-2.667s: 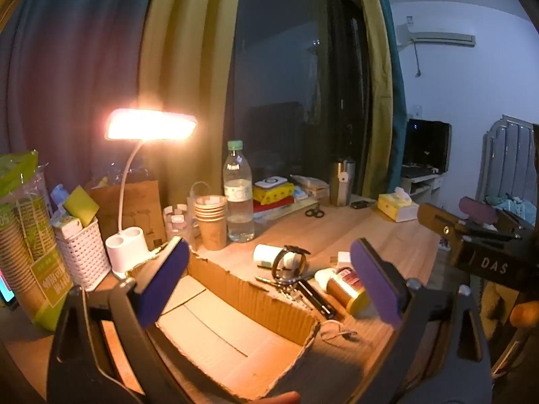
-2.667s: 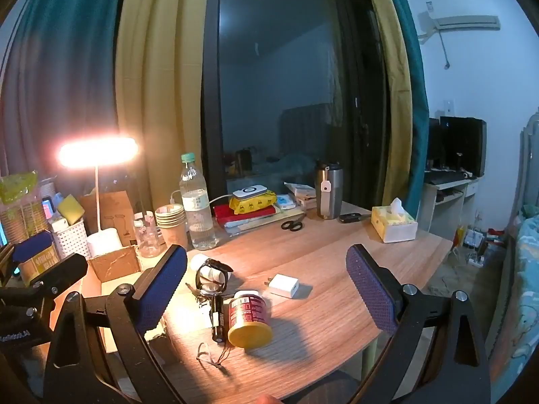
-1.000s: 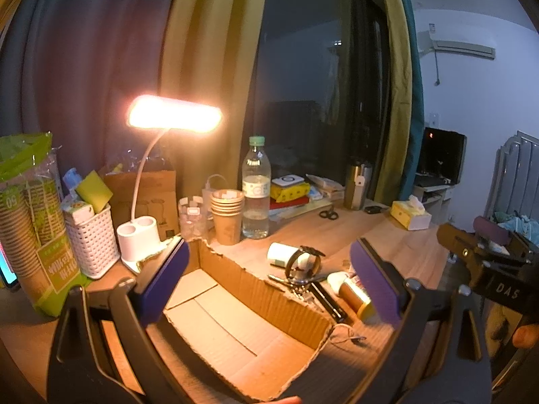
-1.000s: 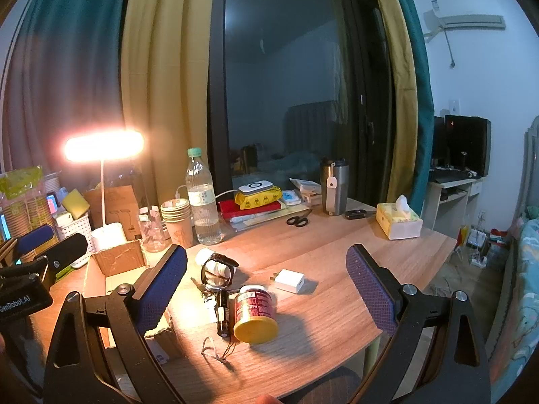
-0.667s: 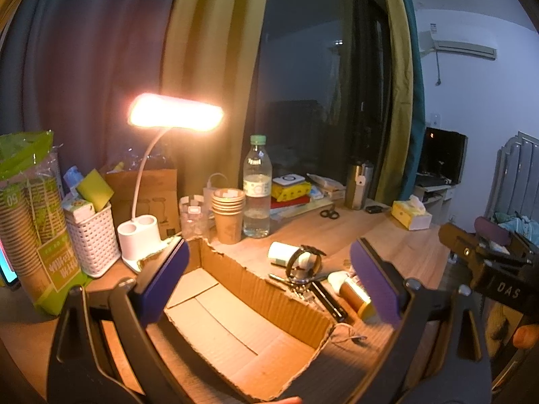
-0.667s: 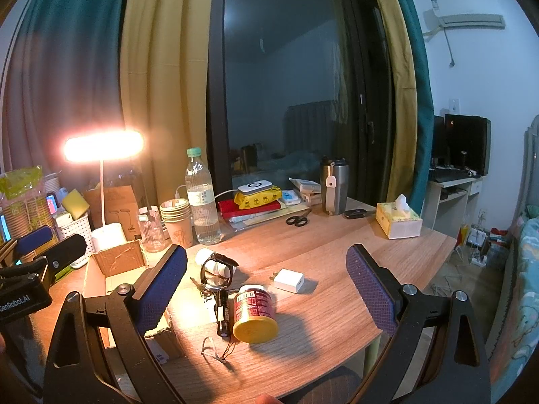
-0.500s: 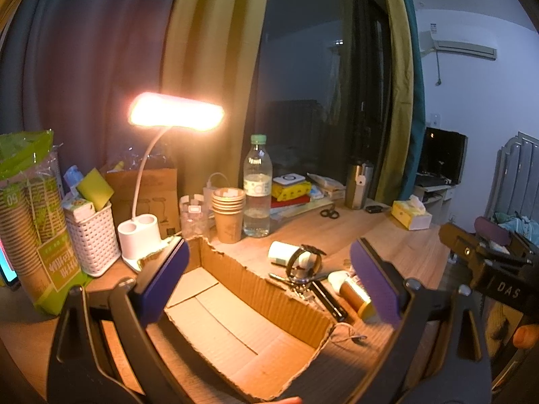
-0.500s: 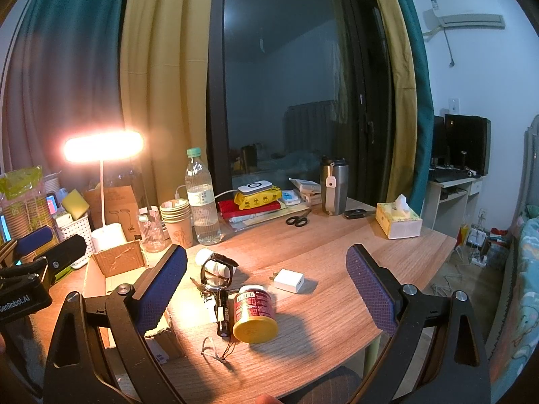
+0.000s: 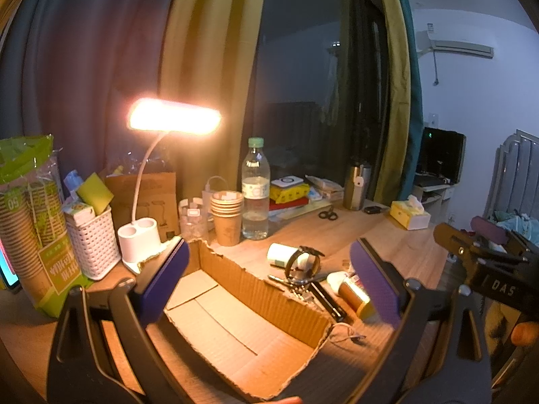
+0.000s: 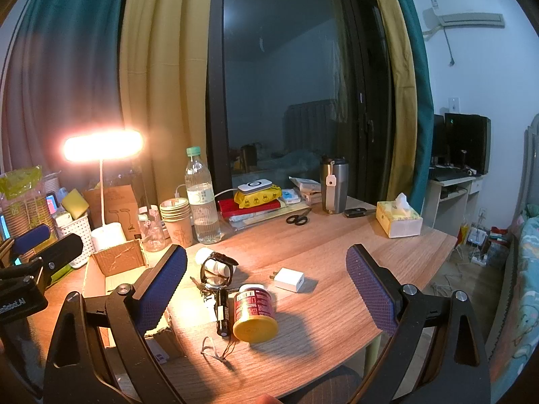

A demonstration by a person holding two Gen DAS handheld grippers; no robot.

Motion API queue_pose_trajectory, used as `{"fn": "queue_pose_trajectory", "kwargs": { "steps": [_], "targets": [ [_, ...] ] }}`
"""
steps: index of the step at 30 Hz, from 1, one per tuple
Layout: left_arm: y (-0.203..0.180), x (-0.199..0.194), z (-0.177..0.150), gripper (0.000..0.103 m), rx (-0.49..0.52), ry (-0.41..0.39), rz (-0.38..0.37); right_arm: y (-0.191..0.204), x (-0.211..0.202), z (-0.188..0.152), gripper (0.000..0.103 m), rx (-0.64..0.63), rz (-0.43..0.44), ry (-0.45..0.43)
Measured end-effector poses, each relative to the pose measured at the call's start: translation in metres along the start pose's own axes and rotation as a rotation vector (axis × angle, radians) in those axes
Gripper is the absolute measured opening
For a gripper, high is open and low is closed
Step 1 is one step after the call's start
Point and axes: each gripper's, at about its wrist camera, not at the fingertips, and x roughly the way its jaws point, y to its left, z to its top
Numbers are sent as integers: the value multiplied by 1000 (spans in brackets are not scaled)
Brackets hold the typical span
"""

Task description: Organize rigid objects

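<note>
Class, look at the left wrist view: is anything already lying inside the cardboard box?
No: the cardboard box shows only its bare floor, and the jar and watch lie outside it on the table.

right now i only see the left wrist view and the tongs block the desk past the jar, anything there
observer: yes, a white charger plug lies flat on the table, beyond the jar to its right, apart from it.
operator: are the right tongs holding anything
observer: no, the right tongs are open with nothing between them.
operator: jar label colour
observer: red; the jar lies on its side.
</note>
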Motion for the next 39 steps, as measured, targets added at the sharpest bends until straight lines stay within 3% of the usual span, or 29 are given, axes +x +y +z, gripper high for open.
{"fn": "queue_pose_trajectory", "kwargs": {
  "steps": [7, 12, 17, 20, 23, 25, 30, 39],
  "targets": [
    [12, 8, -17, 97, 24, 84, 48, -3, 3, -6, 97, 8, -5, 15],
    [35, 29, -48, 97, 8, 243, 112, -9, 14, -10, 97, 24, -14, 56],
    [55, 59, -77, 97, -82, 413, 104, -12, 25, -16, 97, 36, -19, 91],
    [57, 76, -90, 83, -101, 500, 83, -14, 32, -21, 97, 38, -24, 111],
    [61, 88, -96, 78, -129, 557, 48, -18, 39, -25, 97, 46, -34, 137],
    [63, 90, -97, 69, -157, 577, 7, -21, 43, -26, 97, 56, -38, 148],
    [58, 96, -90, 48, -118, 601, -33, -25, 49, -29, 97, 66, -42, 165],
    [75, 125, -76, 40, -50, 656, -136, -25, 76, -46, 97, 74, -33, 240]
  ]
}}
